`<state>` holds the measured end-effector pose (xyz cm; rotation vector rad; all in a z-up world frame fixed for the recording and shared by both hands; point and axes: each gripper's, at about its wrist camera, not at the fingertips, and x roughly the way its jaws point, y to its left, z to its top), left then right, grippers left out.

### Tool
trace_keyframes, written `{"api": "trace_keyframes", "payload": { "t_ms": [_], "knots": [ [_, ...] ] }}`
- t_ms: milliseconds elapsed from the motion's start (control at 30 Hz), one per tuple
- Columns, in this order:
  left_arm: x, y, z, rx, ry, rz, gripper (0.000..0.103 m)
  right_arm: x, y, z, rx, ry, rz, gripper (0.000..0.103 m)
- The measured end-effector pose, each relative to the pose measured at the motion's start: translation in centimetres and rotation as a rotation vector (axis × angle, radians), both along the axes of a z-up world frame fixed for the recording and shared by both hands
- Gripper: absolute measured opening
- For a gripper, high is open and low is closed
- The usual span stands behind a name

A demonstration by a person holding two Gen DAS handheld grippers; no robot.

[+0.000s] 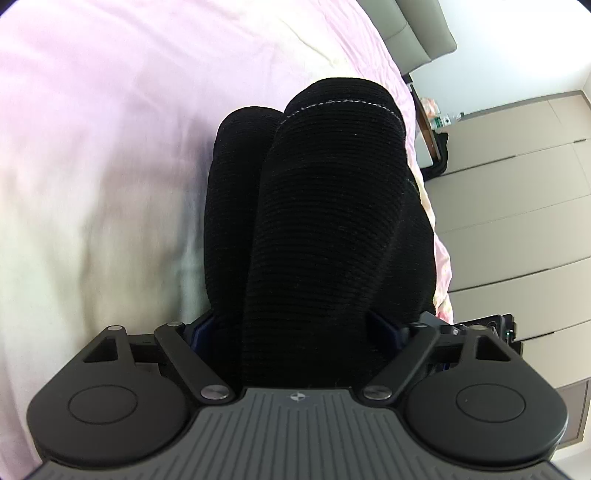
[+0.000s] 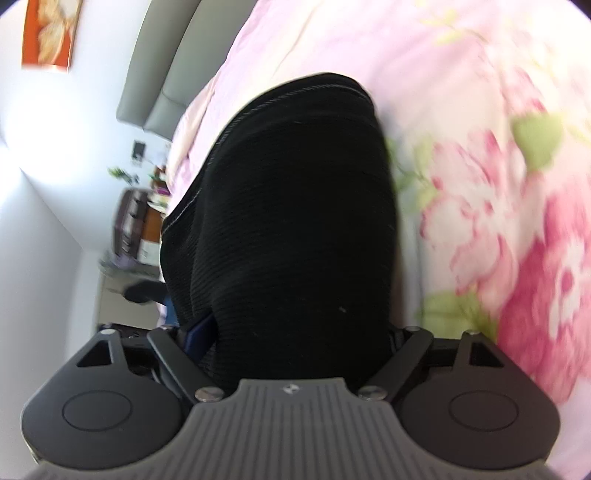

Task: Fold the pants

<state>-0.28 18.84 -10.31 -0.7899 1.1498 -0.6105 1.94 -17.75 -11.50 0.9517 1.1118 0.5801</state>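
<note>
Black ribbed knit pants [image 1: 325, 206] fill the middle of the left wrist view, bunched into thick rolls that run from the jaws out over the pink bedspread [image 1: 110, 110]. My left gripper [image 1: 295, 284] has its jaws wide around this bundle. Blue pads [image 1: 199, 332] show at its sides, and the fingertips are hidden under the cloth. In the right wrist view the same pants [image 2: 295, 206] cover my right gripper [image 2: 295, 288], whose jaws also stand wide around the fabric. There the pants look sharp while the floral bedspread [image 2: 498, 206] is blurred.
A grey padded headboard [image 1: 417, 33] and a nightstand [image 1: 428, 122] stand beyond the bed's edge, next to pale panels [image 1: 517, 203]. In the right wrist view there are a wall picture [image 2: 50, 33], the headboard [image 2: 162, 74] and a cluttered dresser [image 2: 136, 218].
</note>
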Motion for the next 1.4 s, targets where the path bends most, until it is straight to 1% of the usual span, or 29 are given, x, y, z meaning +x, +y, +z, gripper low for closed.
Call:
{"api": "trace_keyframes", "payload": {
  "t_ms": [67, 100, 167, 200, 233, 300, 333, 367, 400, 433, 467, 500, 533, 600, 667, 767, 833, 867, 900, 1000, 1100, 1267, 1400],
  "knots": [
    [0.7, 0.2, 0.7, 0.039, -0.016, -0.018, 0.101, -0.1, -0.2, 0.2, -0.003, -0.006, 0.014, 0.083],
    [1.1, 0.3, 1.0, 0.053, -0.020, -0.029, 0.101, 0.2, -0.3, 0.8, -0.029, -0.025, 0.032, 0.083],
    [1.6, 0.1, 1.2, 0.064, -0.022, -0.049, 0.101, 0.8, -0.2, 2.3, -0.113, -0.083, 0.064, 0.084],
    [1.2, 0.2, 0.9, 0.075, -0.042, -0.053, 0.101, 1.1, -0.2, 3.3, -0.170, -0.130, 0.080, 0.085],
    [1.1, 0.1, 1.1, 0.094, -0.068, -0.059, 0.101, 1.2, -0.3, 4.3, -0.228, -0.174, 0.098, 0.085],
    [0.8, -0.2, 1.4, 0.124, -0.102, -0.063, 0.101, 1.8, 0.0, 5.6, -0.294, -0.207, 0.127, 0.086],
    [0.6, -0.1, 1.1, 0.116, -0.089, -0.058, 0.101, 1.8, -0.4, 5.5, -0.301, -0.209, 0.137, 0.086],
    [0.6, 0.0, 0.7, 0.089, -0.058, -0.051, 0.101, 2.1, -0.4, 5.4, -0.294, -0.199, 0.141, 0.088],
    [0.6, 0.0, -0.1, 0.047, -0.013, -0.053, 0.098, 2.5, -0.3, 5.0, -0.277, -0.180, 0.140, 0.090],
    [0.7, 0.3, -0.9, -0.001, 0.042, -0.052, 0.098, 2.8, -0.6, 4.3, -0.249, -0.149, 0.146, 0.090],
    [0.8, 0.5, -1.7, -0.043, 0.093, -0.051, 0.098, 3.0, -0.8, 3.4, -0.210, -0.107, 0.153, 0.090],
    [0.9, 0.8, -2.2, -0.071, 0.120, -0.054, 0.098, 3.4, -0.9, 2.4, -0.156, -0.054, 0.157, 0.090],
    [1.0, 1.0, -2.4, -0.079, 0.122, -0.062, 0.098, 3.6, -1.0, 1.4, -0.112, -0.015, 0.153, 0.090],
    [0.9, 1.1, -2.6, -0.087, 0.124, -0.070, 0.099, 3.9, -1.1, -0.1, -0.048, 0.025, 0.144, 0.094],
    [0.8, 1.0, -2.7, -0.085, 0.117, -0.075, 0.103, 4.0, -1.2, -1.0, -0.009, 0.036, 0.139, 0.095],
    [0.6, 0.5, -3.3, -0.088, 0.121, -0.079, 0.103, 4.2, -0.6, -1.7, 0.011, 0.028, 0.141, 0.094],
    [1.0, -0.1, -3.1, -0.077, 0.131, -0.078, 0.103, 4.0, -0.1, -1.5, -0.003, 0.001, 0.151, 0.089],
    [1.0, -0.1, -2.7, -0.074, 0.130, -0.080, 0.103, 3.9, -0.1, -1.4, -0.003, -0.013, 0.150, 0.082],
    [1.0, -0.2, -2.1, -0.062, 0.111, -0.082, 0.099, 3.8, -0.2, -1.2, 0.009, -0.024, 0.145, 0.075],
    [0.3, -0.8, 0.4, 0.010, 0.024, -0.102, 0.084, 3.1, -0.3, -0.4, -0.005, -0.042, 0.135, 0.069],
    [-0.5, -1.5, 2.2, 0.044, -0.017, -0.097, 0.076, 2.4, -0.5, 0.5, 0.005, -0.050, 0.113, 0.066],
    [-1.8, -2.6, 6.1, 0.081, -0.093, -0.121, 0.075, 0.8, -1.6, 3.2, 0.023, -0.078, 0.107, 0.066],
    [-2.7, -4.1, 8.6, 0.079, -0.141, -0.153, 0.075, -1.2, -3.5, 6.1, 0.014, -0.131, 0.097, 0.066]
  ]
}}
